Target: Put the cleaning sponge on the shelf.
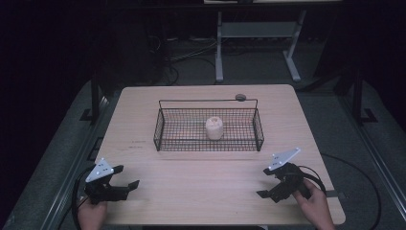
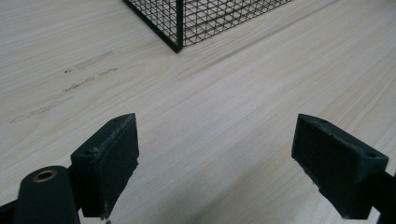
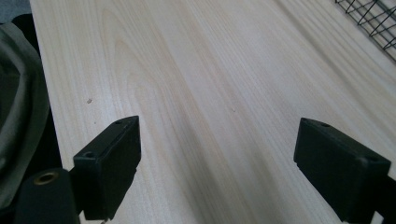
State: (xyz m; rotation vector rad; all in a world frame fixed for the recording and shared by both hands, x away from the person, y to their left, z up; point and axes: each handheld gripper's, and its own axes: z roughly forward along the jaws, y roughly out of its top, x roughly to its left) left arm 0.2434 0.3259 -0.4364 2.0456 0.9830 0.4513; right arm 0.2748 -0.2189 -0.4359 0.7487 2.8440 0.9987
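A: From the high view we see a pale wooden desk with a black wire basket sitting just past its centre, toward twelve o'clock.

B: And inside the basket we make out a small cream-coloured container, upright, a little toward three o'clock of the basket's middle. We cannot tell what it is beyond that.

A: A small dark round thing sits on the desk at the basket's far rim, toward one o'clock. Too small for us to identify.

B: The left claw rests over the desk near seven o'clock, held by a hand at the near edge. In the left gripper view we see its jaws standing wide apart with only bare wood between them, and a corner of the basket up at twelve o'clock.

A: The right claw is near five o'clock, held by the other hand. In the right gripper view we find its jaws equally wide, nothing between them, and a bit of basket mesh at two o'clock.

B: Both claws are well apart from the basket and from each other. At nine o'clock in the right gripper view we see grey-green fabric off the desk edge.

A: Beyond the desk, the floor is dark, with a white frame and cables.
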